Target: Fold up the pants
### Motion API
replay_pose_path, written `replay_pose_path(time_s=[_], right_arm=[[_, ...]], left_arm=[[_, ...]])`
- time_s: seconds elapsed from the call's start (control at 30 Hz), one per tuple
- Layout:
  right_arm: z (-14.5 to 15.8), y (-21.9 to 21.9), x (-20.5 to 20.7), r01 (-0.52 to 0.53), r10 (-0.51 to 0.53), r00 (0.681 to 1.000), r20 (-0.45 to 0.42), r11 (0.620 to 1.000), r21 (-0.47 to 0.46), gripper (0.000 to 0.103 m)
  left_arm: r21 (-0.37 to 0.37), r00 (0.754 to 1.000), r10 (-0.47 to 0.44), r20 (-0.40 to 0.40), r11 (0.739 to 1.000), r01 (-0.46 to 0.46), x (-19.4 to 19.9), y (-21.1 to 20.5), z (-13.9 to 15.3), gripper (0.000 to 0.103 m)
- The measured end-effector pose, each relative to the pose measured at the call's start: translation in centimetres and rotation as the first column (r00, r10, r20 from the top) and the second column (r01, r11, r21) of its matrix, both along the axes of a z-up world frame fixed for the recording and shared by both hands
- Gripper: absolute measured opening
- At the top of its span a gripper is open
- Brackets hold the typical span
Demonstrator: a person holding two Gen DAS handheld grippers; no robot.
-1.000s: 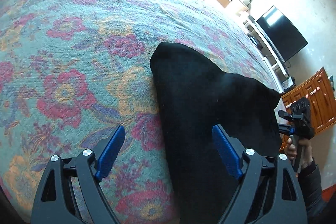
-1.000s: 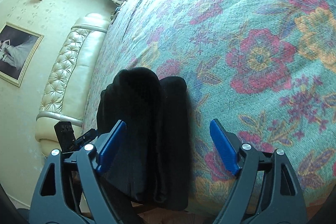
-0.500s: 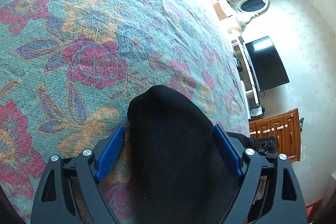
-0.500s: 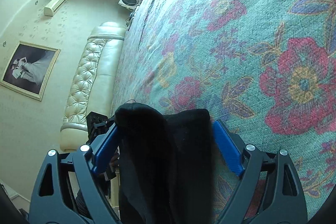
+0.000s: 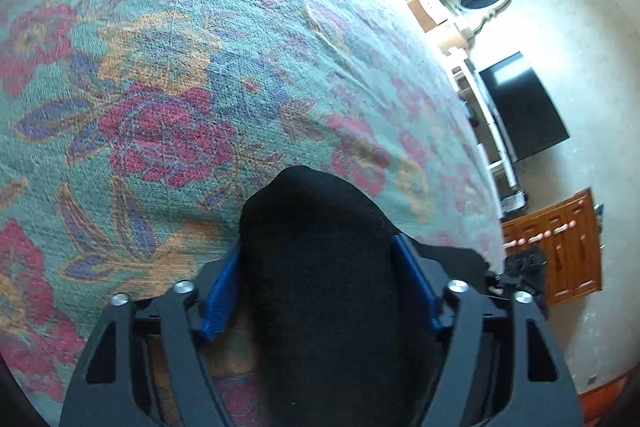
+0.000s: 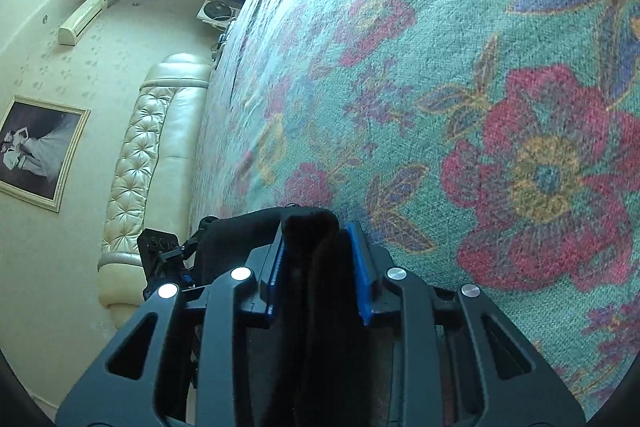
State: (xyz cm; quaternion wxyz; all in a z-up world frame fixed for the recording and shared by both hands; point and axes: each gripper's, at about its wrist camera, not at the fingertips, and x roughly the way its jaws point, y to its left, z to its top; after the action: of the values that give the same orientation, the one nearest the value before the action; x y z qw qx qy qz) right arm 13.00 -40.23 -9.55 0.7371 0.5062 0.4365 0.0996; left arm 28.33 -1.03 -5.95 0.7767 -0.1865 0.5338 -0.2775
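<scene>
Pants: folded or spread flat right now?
Folded, bunched. The black pants show stacked layers pinched between the right gripper fingers; the left gripper clamps another thick bundle above the bedspread.

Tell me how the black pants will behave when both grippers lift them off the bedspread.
The black pants are bunched in thick soft layers between the left gripper fingers, so they will likely sag and drape, not stay flat. The right gripper pinches several stacked folds; loose layers may slip apart. The plush-looking fabric probably grips the blue pads well.
</scene>
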Motion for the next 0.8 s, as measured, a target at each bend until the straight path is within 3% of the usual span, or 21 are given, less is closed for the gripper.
replay_pose_path(time_s=[0.07, 0.23, 0.33, 0.4, 0.47, 0.6, 0.67, 0.8], right_arm=[[-0.3, -0.1, -0.2, -0.002, 0.002, 1.0, 0.004, 1.0, 0.003, 0.028], [-0.8, -0.2, -0.5, 0.0, 0.0, 1.0, 0.018, 1.0, 0.006, 0.027], [-1.0, -0.3, -1.3, 0.001, -0.001, 1.0, 0.021, 1.0, 0.012, 0.028], [-0.8, -0.6, -1.6, -0.001, 0.0, 1.0, 0.028, 0.999, 0.037, 0.035], [-0.7, -1.2, -2.6, -0.001, -0.001, 0.999, 0.036, 0.998, 0.059, 0.048], [0.1, -0.7, -3.6, -0.051, 0.049, 0.998, 0.045, 0.998, 0.047, 0.064], [0.6, 0.0, -3.9, -0.093, 0.091, 0.995, 0.048, 0.995, 0.021, 0.071], [0.7, 0.9, -3.6, -0.106, 0.107, 0.993, 0.045, 0.994, -0.025, 0.071]], left_arm=[[0.017, 1.0, -0.02, 0.008, 1.0, 0.02, 0.0, -0.1, 0.0, 0.044], [-0.025, 0.999, -0.001, -0.035, 1.0, 0.0, 0.4, 0.5, -0.8, 0.039], [-0.061, 0.999, -0.01, -0.034, 0.998, 0.008, 0.4, 0.8, -0.7, 0.048], [-0.093, 0.999, -0.016, -0.04, 0.996, 0.012, 0.0, 1.2, -0.3, 0.06], [-0.099, 0.999, -0.024, -0.04, 0.995, 0.02, -0.7, 1.5, 0.2, 0.076], [-0.014, 0.999, -0.045, 0.002, 0.999, 0.045, -3.0, 2.0, 1.2, 0.078], [-0.023, 0.999, -0.043, 0.0, 0.999, 0.043, -3.9, 2.3, 1.1, 0.082], [-0.084, 0.999, -0.024, -0.032, 0.996, 0.021, -4.1, 2.7, 0.4, 0.083]])
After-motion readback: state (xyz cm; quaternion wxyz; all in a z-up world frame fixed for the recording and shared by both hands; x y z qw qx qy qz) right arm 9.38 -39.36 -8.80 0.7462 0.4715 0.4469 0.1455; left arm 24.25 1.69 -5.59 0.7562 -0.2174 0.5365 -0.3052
